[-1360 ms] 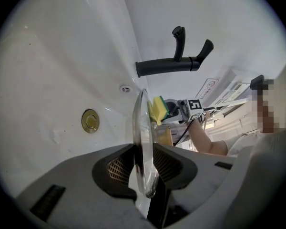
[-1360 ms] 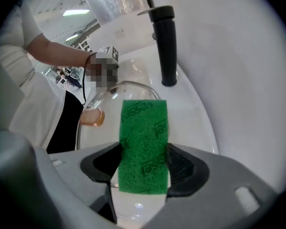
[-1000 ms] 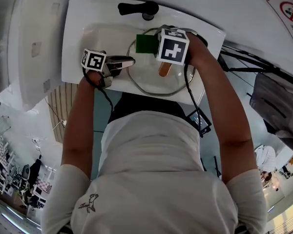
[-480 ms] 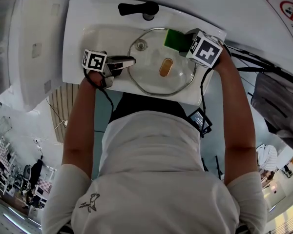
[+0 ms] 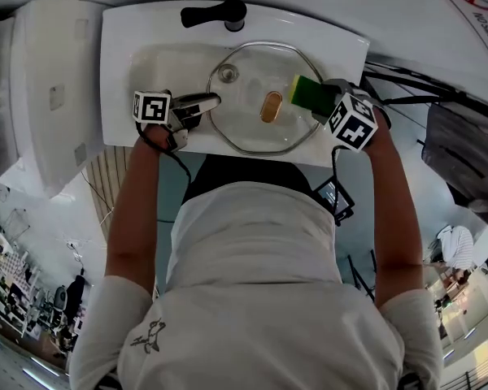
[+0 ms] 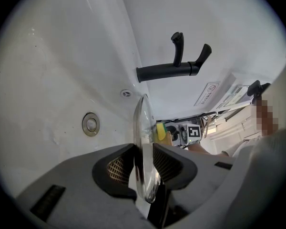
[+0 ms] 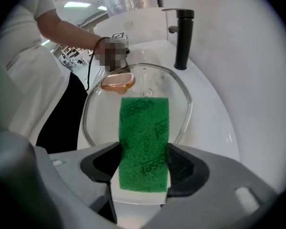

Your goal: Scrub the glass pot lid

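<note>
The glass pot lid (image 5: 252,128) lies over the white sink basin, its orange knob (image 5: 271,106) near the middle. My left gripper (image 5: 211,101) is shut on the lid's left rim. In the left gripper view the lid (image 6: 144,142) stands edge-on between the pads of that gripper (image 6: 144,168). My right gripper (image 5: 319,106) is shut on a green and yellow sponge (image 5: 307,93) at the lid's right edge. In the right gripper view the sponge (image 7: 144,142) sits green face up between the pads of that gripper (image 7: 144,171), over the lid (image 7: 105,113), with the knob (image 7: 117,82) beyond it.
A black faucet (image 5: 220,12) stands at the back of the sink (image 5: 138,63); it also shows in both gripper views (image 6: 171,69) (image 7: 183,39). The drain (image 6: 90,124) lies under the lid's far side. The person's body is close to the sink's front edge.
The right gripper has carried the sponge from the far middle of the lid across to its right edge and a little nearer the person. The left gripper has kept its hold.
</note>
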`<state>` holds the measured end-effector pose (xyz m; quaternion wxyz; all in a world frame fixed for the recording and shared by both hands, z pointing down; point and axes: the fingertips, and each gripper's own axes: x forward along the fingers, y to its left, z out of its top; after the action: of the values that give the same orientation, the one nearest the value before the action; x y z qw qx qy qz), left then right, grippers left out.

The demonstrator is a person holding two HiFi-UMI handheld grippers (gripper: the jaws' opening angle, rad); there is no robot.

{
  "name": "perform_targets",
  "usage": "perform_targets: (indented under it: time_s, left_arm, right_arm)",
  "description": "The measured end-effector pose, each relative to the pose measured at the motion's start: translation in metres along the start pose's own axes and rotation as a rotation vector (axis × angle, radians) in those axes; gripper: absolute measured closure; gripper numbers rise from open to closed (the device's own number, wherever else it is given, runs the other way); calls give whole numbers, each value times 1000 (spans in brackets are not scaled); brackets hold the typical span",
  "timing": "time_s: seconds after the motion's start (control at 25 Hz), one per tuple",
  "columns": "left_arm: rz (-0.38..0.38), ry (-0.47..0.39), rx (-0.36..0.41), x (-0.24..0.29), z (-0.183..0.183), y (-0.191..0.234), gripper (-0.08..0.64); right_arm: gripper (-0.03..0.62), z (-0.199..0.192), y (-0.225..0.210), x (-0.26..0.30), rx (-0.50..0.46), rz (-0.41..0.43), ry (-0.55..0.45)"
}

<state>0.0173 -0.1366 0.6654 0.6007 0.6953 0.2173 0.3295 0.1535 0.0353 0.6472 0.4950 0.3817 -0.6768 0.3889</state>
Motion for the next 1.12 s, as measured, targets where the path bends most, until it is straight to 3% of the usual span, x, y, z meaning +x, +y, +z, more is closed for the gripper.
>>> perform_targets:
  time_s: [0.44,0.52,0.72,0.8,0.92,1.12]
  left_arm:
    - [3,-7,-8,-2,0,0,443]
    - [2,5,-10,-1,-1,0,443]
    - [6,42,-5,-2,-1,1,443]
    - [6,41,-4,-1,-2,0,443]
    - [9,34,3,-1,-2,0,443]
    - [11,10,7,-3,-1,-1,443]
  right_arm:
    - [299,-10,98,9,-85,76,13]
    - [298,-7,86,2,-78,64,-3]
    - [298,19,0,-6,-72,-86,-14]
    - [298,27,-21,-2,-76,-105,-2]
    - [298,27,-24,-1,-45,-95,-8]
    - [298,14,6,-1,48,-114,-37]
